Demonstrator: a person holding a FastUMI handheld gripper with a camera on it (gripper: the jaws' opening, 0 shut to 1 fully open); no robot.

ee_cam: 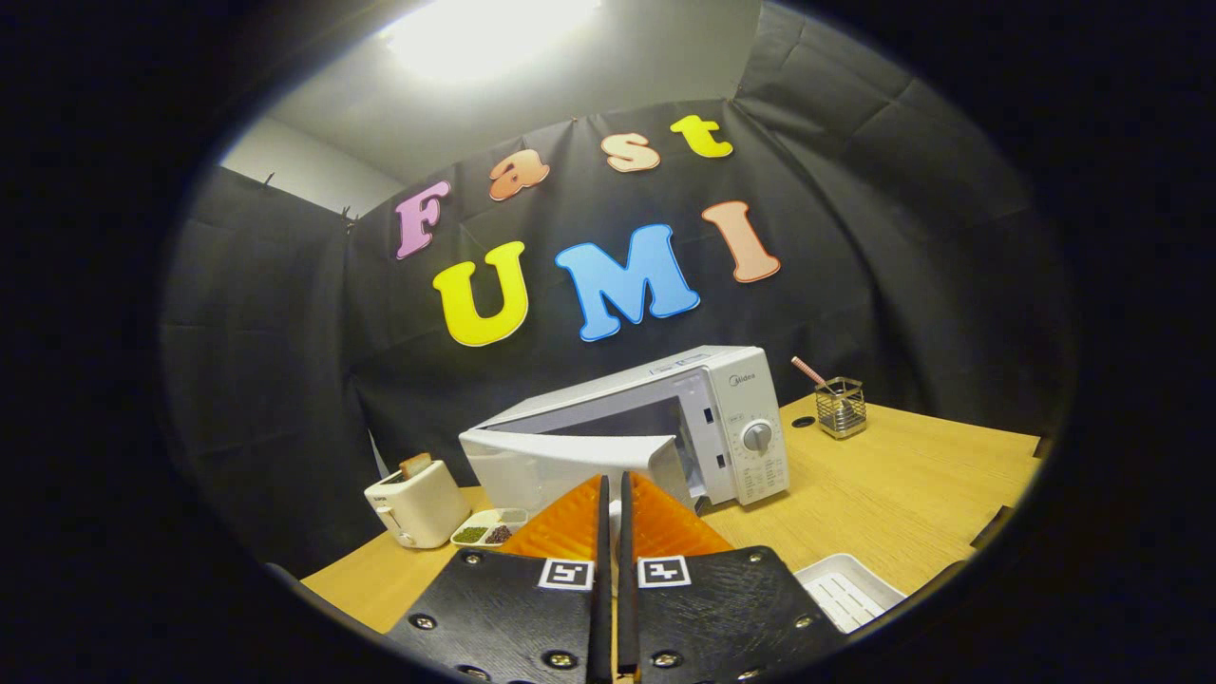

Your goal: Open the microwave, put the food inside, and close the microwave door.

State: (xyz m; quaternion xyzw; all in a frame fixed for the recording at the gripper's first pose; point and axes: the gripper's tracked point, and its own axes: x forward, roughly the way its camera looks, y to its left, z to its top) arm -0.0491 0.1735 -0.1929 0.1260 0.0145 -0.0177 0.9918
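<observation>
On the wooden table (883,494) stands a white microwave (731,427), just past the tips of the tongs. Its door (570,465) is swung open toward the camera, and the edge of the door is right ahead of the two fingers. You can see a bit of the pale inside of the microwave behind the door. A round knob (757,436) sits on the front panel, next to the door opening.

The gripper (613,494) points up at the open door. Its two fingers are pressed close together, with only a thin gap between them, and nothing is held in that gap. The tips are near the bottom edge of the door, but I cannot tell if they touch it.

Beside the microwave, on the door side, is a small white tray (489,527) with little parts. One part holds something green and one holds something dark. This food is on the table, outside the microwave. Next to the tray stands a white toaster (416,503) with a slice of bread (416,465) sticking up out of the top.

On the other side of the microwave, farther back, a wire cup (842,407) holds a pink stick. A white plastic basket (847,591) sits on the table close to the gripper
</observation>
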